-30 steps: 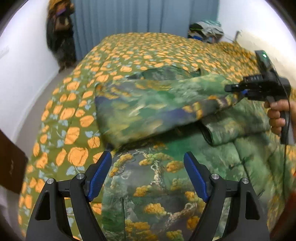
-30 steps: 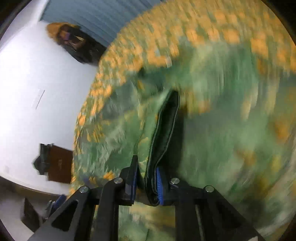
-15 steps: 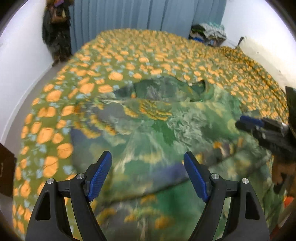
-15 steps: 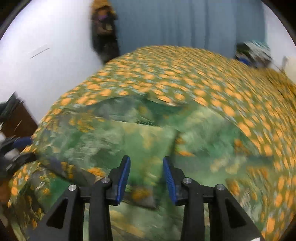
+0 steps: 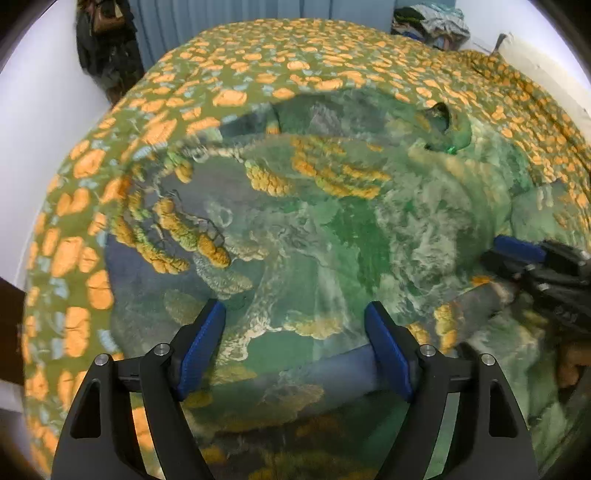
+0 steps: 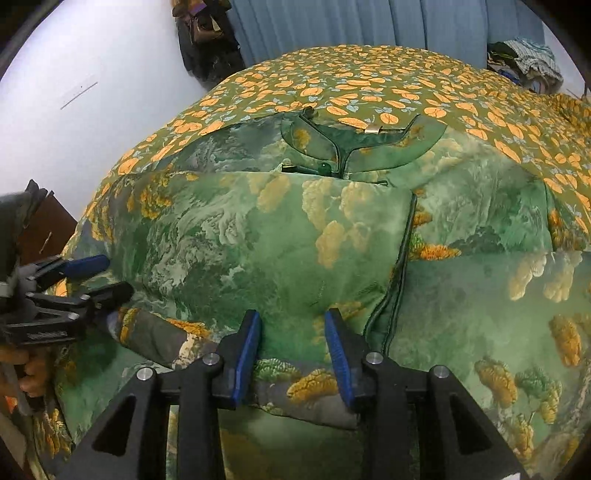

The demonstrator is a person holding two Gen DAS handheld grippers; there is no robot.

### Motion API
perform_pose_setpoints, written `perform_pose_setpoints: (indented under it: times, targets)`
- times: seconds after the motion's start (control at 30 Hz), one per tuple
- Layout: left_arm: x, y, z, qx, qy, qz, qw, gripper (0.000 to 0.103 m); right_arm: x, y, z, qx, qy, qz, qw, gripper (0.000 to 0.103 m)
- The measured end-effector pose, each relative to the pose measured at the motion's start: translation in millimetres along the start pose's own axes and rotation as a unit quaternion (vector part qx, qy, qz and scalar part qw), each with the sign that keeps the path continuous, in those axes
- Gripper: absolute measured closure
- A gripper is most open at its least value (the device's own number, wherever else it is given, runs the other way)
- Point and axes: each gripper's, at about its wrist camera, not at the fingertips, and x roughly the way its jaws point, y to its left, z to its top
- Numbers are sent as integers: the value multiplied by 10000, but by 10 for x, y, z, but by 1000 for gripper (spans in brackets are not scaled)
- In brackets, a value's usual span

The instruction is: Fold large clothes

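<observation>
A large green padded coat (image 6: 258, 240) printed with orange trees lies on the bed, collar (image 6: 362, 147) at the far end. One side is folded across the body, its dark piped edge (image 6: 400, 266) running toward me. A sleeve (image 6: 155, 332) lies across the near part. My right gripper (image 6: 292, 317) hovers low over the folded panel, its jaws apart with nothing pinched; it also shows at the right edge as the right gripper (image 5: 517, 254). My left gripper (image 5: 294, 314) stands wide open above the coat's left part, holding nothing, and appears as the left gripper (image 6: 112, 277) from the other side.
An olive bedspread (image 5: 240, 98) with orange flowers covers the bed under the coat. Blue curtains (image 6: 351, 22) hang behind it, dark clothes (image 5: 107, 48) hang at the far left, and a clothes pile (image 5: 436, 22) sits far right. Brown furniture (image 6: 48, 229) stands beside the bed's left edge.
My right gripper let go of the coat edge it was pinching and opened; that part now lies folded over the body. Both grippers came lower and closer over the coat.
</observation>
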Motion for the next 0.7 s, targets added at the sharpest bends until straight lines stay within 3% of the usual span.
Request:
perform_pose_setpoints:
  times: [0.13, 0.23, 0.43, 0.5, 0.57, 0.7]
  targets:
    - [-364, -38, 230, -101, -466, -424, 9980, 17, 6, 22, -11, -6, -31, -6, 10000, 66]
    - [-337, -8, 486, -394, -594, -622, 9955, 13, 0, 10, -18, 17, -56, 15, 10000, 66]
    - [307, 241, 782, -899, -512, -90, 9946, 13, -2, 9, -24, 16, -46, 4, 10000, 66]
    - [566, 343, 744, -966, -255, 41, 9950, 13, -8, 21, -31, -8, -55, -31, 10000, 66]
    - [795, 429, 652, -988, 32, -107, 9950, 12, -10, 36, -33, -36, -61, -68, 10000, 66]
    - [799, 403, 561, -777, -193, -66, 9968, 11, -4, 77, -49, -141, -91, -194, 9997, 66]
